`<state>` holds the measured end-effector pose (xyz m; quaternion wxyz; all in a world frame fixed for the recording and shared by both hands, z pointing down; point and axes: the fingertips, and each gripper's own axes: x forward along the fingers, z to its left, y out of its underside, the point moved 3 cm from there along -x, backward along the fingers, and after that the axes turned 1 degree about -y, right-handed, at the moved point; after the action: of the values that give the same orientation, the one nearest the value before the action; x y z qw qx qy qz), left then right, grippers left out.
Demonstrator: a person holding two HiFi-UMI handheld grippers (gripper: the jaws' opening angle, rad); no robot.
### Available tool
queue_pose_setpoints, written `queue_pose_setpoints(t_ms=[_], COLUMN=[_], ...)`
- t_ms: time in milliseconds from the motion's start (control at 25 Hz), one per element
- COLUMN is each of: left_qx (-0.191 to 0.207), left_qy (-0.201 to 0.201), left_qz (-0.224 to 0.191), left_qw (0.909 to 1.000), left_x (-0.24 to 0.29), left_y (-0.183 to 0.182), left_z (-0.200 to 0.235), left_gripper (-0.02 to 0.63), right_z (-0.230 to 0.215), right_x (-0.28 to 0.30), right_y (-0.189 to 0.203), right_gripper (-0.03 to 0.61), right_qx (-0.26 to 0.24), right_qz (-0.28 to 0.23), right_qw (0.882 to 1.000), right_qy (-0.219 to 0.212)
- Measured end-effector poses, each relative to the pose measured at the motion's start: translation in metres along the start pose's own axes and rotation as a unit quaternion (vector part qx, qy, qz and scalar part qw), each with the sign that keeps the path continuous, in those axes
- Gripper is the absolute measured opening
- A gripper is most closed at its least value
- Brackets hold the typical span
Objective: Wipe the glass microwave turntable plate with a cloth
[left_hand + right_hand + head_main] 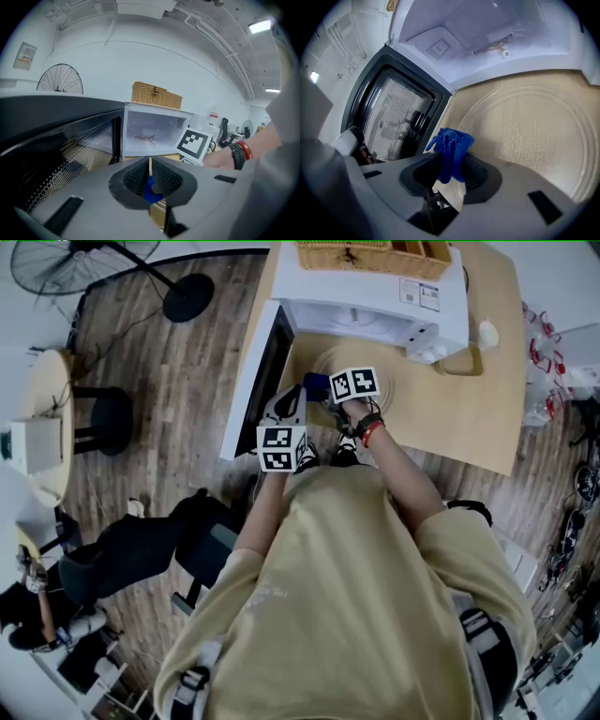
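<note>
The glass turntable plate [394, 390] [534, 140] lies flat on the wooden table in front of the open microwave. My right gripper [325, 390] [451, 164] is shut on a bunched blue cloth [316, 382] [451, 140], which sticks out past the fingertips over the plate's left rim. My left gripper [292, 401] [150, 166] hovers just left of it by the door, jaws closed to a thin slit with nothing between them. In the left gripper view a bit of the blue cloth [151, 191] shows below the jaws.
The white microwave [375, 296] [154, 131] stands at the back with its door [255, 371] [393, 117] swung open to the left. A wicker basket [370, 254] sits on top. The table [469, 418] reaches right. A fan [56, 263] and stool [103, 418] stand at left.
</note>
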<state>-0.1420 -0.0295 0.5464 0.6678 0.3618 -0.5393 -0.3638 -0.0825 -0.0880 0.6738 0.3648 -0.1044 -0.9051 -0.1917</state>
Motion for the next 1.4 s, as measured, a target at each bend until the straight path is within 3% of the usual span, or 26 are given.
queue_pose_setpoints(t_ms=[480,1400], left_qx=[0.010,0.042], left_qy=[0.030,0.102], left_qz=[0.006,0.020], left_qw=[0.9995,0.9937], left_x=[0.012,0.041], left_y=[0.000,-0.002], left_z=[-0.012,-0.062], left_gripper=[0.034,0.034], right_z=[-0.024,-0.094], right_x=[-0.021,-0.103], right_y=[0.008,0.033], right_gripper=[0.149,0.150], right_qx=[0.004,0.065], right_qz=[-0.008,-0.060], right_qw=[1.000,0.994], right_qy=[0.018,0.063])
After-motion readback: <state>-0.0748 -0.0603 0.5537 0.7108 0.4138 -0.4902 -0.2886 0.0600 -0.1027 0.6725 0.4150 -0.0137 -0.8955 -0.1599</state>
